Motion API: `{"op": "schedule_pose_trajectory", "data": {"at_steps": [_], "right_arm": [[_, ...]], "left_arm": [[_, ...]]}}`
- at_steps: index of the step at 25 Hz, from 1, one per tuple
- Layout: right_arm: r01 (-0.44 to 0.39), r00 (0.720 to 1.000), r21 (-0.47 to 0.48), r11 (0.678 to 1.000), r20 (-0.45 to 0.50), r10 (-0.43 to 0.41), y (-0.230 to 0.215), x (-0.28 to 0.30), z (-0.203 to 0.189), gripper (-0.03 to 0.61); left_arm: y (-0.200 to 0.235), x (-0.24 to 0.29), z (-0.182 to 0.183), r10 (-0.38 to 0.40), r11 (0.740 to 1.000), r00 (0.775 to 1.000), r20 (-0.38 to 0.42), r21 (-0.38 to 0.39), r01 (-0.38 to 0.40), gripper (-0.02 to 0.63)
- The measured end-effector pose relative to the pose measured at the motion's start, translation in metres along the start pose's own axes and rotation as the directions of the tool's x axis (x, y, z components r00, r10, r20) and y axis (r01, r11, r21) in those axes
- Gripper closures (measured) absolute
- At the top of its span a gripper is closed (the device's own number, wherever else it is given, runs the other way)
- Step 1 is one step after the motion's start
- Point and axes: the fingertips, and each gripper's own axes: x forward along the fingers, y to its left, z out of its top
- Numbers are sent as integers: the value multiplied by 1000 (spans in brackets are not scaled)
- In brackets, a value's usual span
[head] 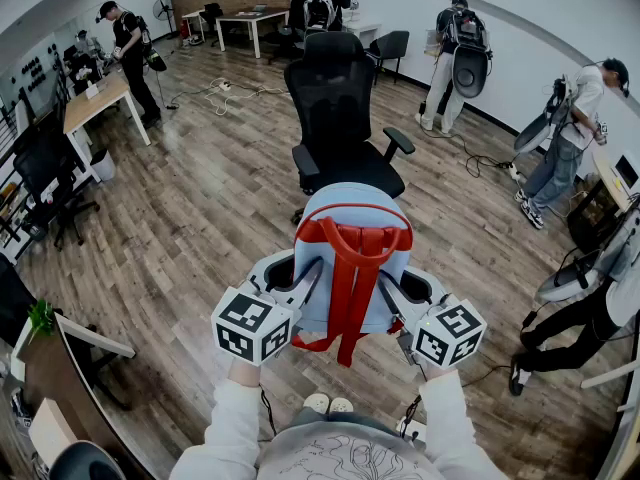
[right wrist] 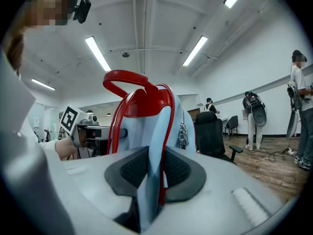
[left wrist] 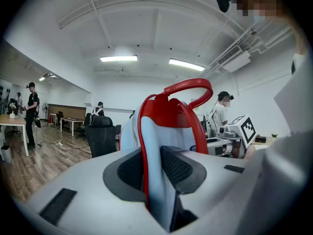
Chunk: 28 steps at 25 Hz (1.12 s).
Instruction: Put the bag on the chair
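With left gripper (left wrist: 154, 168) and right gripper (right wrist: 149, 170) fingers clenched on the bag (head: 350, 208), I hold it short of the chair (head: 335, 98); next it needs carrying forward and setting down there.

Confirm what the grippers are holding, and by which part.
Both grip the blue backpack: left gripper clamped on its left side edge, right gripper on its right side edge.

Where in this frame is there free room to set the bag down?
The seat of the chair is bare between its armrests, straight ahead of the bag. The wood floor left of the chair is open too. The right side is crowded with people and floor cables.
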Motion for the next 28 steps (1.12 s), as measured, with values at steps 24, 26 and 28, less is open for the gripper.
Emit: {"op": "schedule_pose_trajectory", "data": {"at_steps": [24,26,28], "right_arm": [[-12,1000,4,1000,-11,12,-75,28,-4,485],[-11,1000,20,1000,-16,12,-88,37,-5,485],[-12,1000,28,1000,-17,12,-100,50,-4,485]], "left_arm": [[19,75,-9,32,999,999,-31,-33,-33,509],[26,88,-9,34,999,999,-42,-31,-36,511],[37,101,-8,36,999,998,-46,-30,-37,511]]}}
